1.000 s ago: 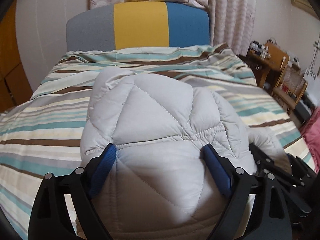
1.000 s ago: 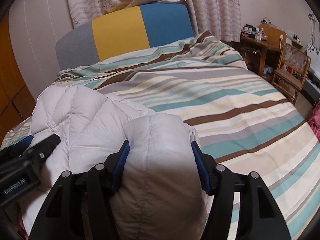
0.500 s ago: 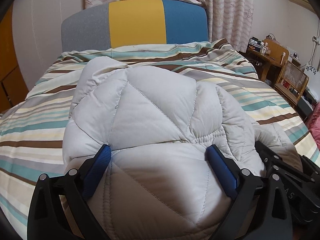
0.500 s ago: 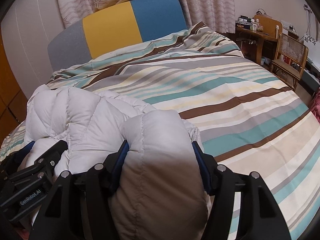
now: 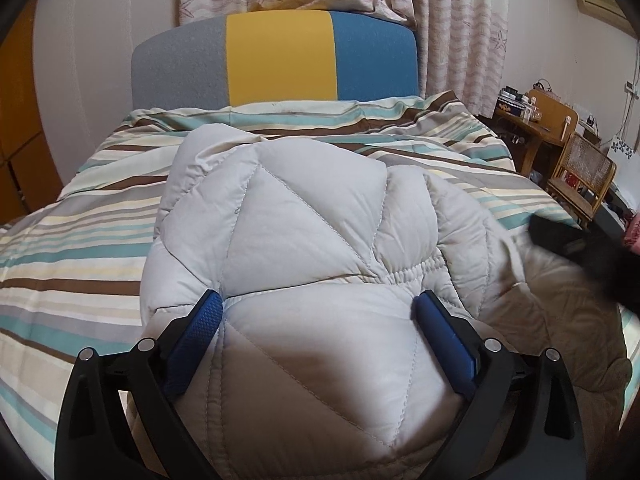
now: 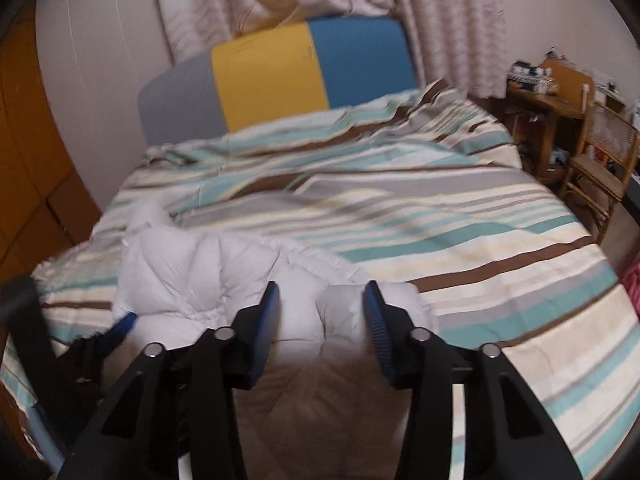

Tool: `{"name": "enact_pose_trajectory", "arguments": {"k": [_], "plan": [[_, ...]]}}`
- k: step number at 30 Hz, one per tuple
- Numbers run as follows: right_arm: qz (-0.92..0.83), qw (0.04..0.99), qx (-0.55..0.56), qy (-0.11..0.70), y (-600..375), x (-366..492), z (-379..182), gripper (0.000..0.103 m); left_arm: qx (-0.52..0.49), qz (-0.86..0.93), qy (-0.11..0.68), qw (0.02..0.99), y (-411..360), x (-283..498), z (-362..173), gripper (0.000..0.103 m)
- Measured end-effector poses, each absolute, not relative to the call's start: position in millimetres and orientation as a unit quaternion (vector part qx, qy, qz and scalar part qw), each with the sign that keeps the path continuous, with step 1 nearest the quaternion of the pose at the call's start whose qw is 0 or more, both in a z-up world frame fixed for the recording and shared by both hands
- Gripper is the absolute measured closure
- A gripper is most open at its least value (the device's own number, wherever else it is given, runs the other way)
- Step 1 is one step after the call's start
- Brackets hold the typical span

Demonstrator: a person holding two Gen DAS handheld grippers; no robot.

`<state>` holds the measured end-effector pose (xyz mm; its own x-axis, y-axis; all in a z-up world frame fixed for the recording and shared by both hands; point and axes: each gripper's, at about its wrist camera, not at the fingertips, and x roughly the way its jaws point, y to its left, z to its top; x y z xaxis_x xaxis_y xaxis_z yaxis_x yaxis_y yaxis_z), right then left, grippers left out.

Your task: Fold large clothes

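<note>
— Grey quilted jacket, is that what's being folded? Where has it got to?

— It's bundled on the near left part of the bed, on the striped cover. Its length runs away from the person toward the headboard, and a flap of brown lining spills out at the near right.

— And which hand is on it?

— The left. The left claw is planted right over the bulk, pointing along the jacket's length. Its jaws have just been opening and stand about as wide as they go. The padding swells up between the blue pads and touches both, but to my eye that's let go, not a pinch.

— The right one?

— The right claw is at the bundle's right edge, a little above it. Its jaws have just been closing and are half shut. One puffy fold shows between them, though it looks to lie underneath, unsqueezed. That view is blurred, so I won't swear to it.

— So what does the next fold turn on?

— I'd say the jacket lies dead ahead of the left claw and down-left of the right. The left is nearer.
</note>
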<state>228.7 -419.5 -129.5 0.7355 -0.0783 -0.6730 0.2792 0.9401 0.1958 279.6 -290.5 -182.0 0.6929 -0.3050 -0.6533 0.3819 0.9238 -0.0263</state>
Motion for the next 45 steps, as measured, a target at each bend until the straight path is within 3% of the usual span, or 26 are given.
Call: {"name": "enact_pose_trajectory", "arguments": {"k": [2,12,19,26,38,45], "plan": [[-0.100,0.915,0.145,0.363,-423.0,238.9,-146.8,0.065,0.044,-0.191,0.344,0.918,-285.6,279.5,-180.7,0.006],[-0.123,0.907,0.163,0.369,-433.7,252.0,-193.1,0.065,0.051,-0.188,0.347,0.917,-292.5,280.4,-182.6,0.006],[-0.124,0.905,0.170,0.369,-438.9,248.1,-192.8,0.065,0.041,-0.147,0.340,0.928,-286.3,285.2,-147.6,0.006],[-0.130,0.904,0.171,0.371,-438.3,250.3,-192.4,0.065,0.049,-0.134,0.404,0.903,-295.4,324.5,-176.9,0.003],[-0.139,0.904,0.159,0.372,-434.8,256.0,-195.5,0.064,0.018,-0.155,0.387,0.909,-282.8,326.2,-194.3,0.003],[-0.132,0.925,0.165,0.316,-430.7,225.7,-177.9,0.063,0.016,-0.156,0.357,0.921,-266.7,282.7,-179.1,0.003]]}}
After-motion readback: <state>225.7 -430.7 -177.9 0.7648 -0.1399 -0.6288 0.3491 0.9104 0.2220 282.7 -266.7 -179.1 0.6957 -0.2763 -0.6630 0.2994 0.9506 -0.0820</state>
